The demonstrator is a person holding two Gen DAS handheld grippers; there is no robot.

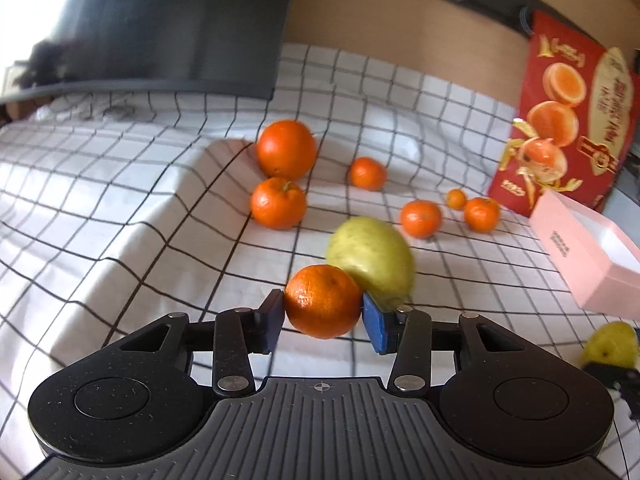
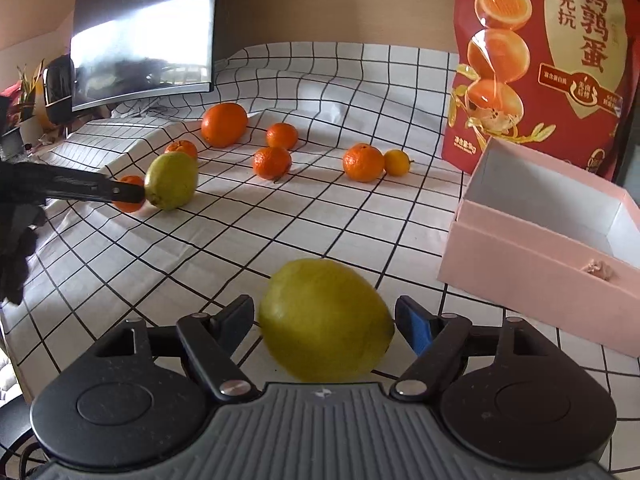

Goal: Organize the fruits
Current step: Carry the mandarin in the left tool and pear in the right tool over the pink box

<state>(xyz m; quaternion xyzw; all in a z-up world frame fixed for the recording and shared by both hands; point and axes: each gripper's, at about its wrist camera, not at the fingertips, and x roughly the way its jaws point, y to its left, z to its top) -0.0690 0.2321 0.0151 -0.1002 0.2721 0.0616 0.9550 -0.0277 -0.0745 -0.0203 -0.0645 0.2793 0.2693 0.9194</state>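
My left gripper (image 1: pixel 323 314) clamps a small round orange mandarin (image 1: pixel 323 301). My right gripper (image 2: pixel 325 322) is released, jaws straddling a big yellow-green lemon-shaped fruit (image 2: pixel 326 320) lying crosswise on the grid cloth. The open pink cardboard box (image 2: pixel 540 256) sits just right of it, so right hand is nearer.

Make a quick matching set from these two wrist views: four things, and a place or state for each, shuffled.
Things
1. mandarin
2. yellow-green fruit
3. pink box
4. red pouch

Places or states
A. standing upright behind the box
B. between the right gripper fingers, a gap showing on each side
C. between the left gripper blue pads
D. open on top, at the right edge of the checked cloth

Pairs: 1-C, 2-B, 3-D, 4-A
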